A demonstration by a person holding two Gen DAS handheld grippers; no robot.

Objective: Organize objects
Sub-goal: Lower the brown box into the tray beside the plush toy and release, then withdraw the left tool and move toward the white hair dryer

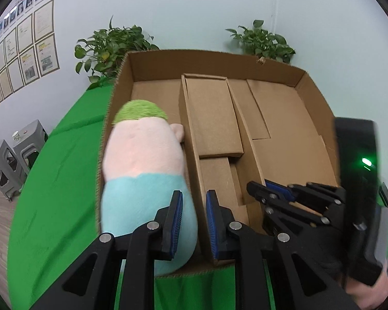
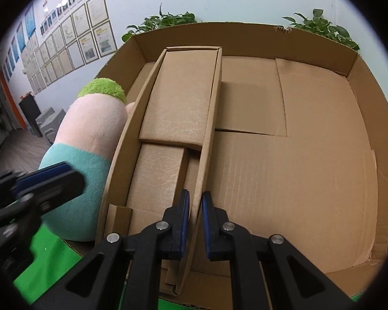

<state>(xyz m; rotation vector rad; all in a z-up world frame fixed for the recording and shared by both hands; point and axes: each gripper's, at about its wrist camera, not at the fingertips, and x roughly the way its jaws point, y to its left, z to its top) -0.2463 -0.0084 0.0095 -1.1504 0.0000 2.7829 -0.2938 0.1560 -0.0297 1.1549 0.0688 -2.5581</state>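
Note:
A plush toy [image 1: 142,155] with a pink body, green top and light blue base lies in the left part of a large open cardboard box [image 1: 194,54]. It rests against a narrow inner cardboard tray [image 1: 209,113]. My left gripper [image 1: 192,206] hangs over the toy's blue end with its pads a little apart; the toy's edge and the tray's left wall show in the gap, unpressed. My right gripper [image 2: 195,201] is shut on the tray's [image 2: 181,90] right wall near the box's [image 2: 245,33] front. The toy [image 2: 90,134] and left gripper [image 2: 51,178] show at the left.
The box sits on a green cloth [image 1: 57,180]. Two potted plants [image 1: 111,46] [image 1: 263,41] stand behind it against the wall. Grey stools [image 1: 25,142] are on the floor to the left. The right part of the box floor [image 2: 297,155] is bare cardboard. A hand [image 1: 382,289] holds the right gripper.

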